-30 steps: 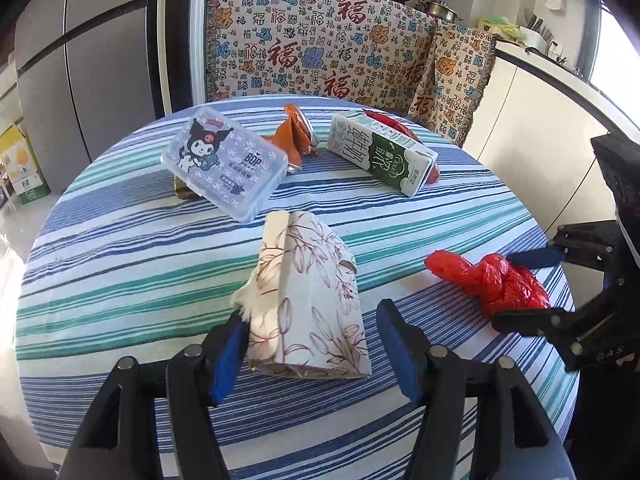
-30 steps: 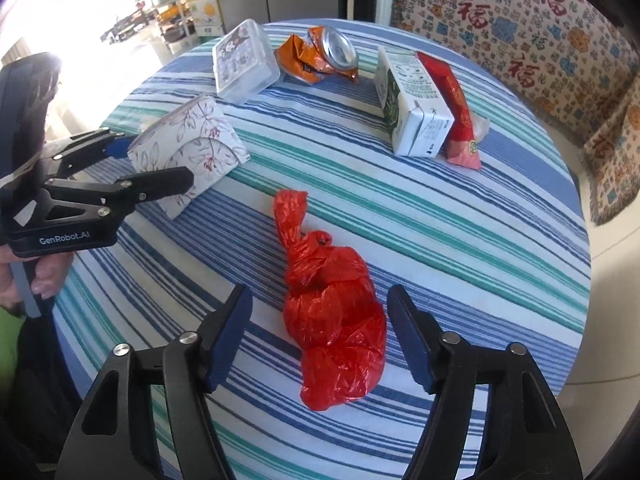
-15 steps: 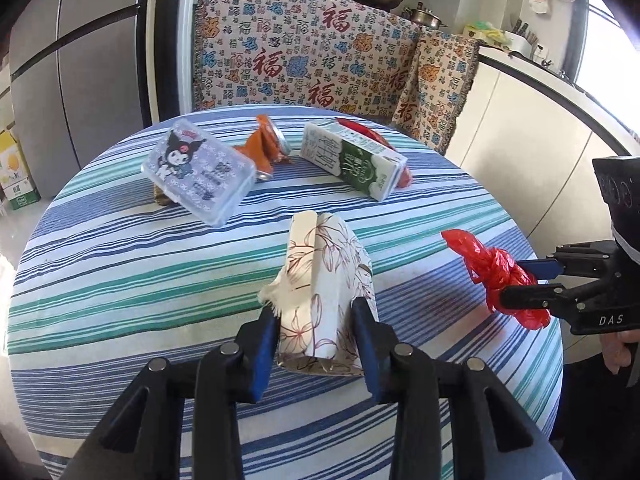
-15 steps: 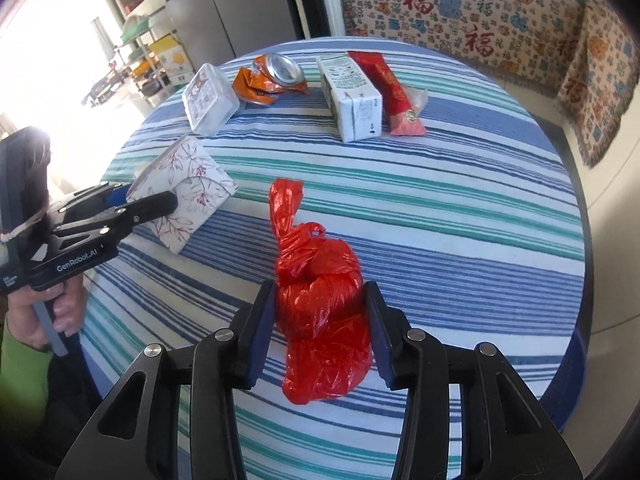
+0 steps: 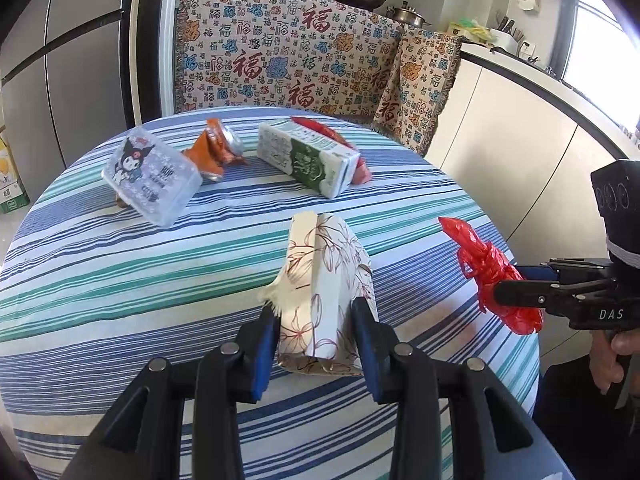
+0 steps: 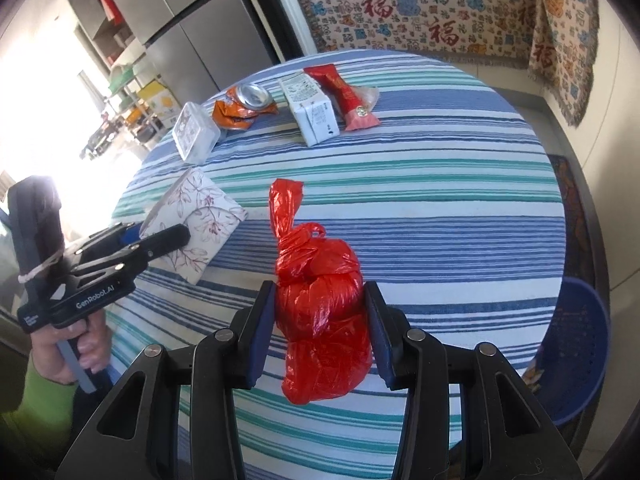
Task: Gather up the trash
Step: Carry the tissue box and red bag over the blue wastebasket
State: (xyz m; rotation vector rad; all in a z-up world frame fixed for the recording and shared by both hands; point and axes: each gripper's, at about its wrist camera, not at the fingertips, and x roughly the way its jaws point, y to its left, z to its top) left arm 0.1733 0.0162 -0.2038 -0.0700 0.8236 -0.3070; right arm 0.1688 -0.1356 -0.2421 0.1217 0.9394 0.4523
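Far side of striped table [image 5: 120, 280]: clear lidded box [image 5: 152, 176], crushed orange can [image 5: 214, 152], milk carton [image 5: 308, 160], red wrapper [image 6: 344, 92] touching carton. Blue basket [image 6: 576, 352] beside table edge. Left gripper [image 5: 316, 340] pinching floral carton [image 5: 324, 292], torn, cream with brown leaves. Right gripper [image 6: 320, 328] pinching red bag [image 6: 320, 304], knotted, crinkled, lifted off table.

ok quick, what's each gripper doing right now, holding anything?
Left gripper: closed on the flowered paper box.
Right gripper: closed on the red plastic bag.
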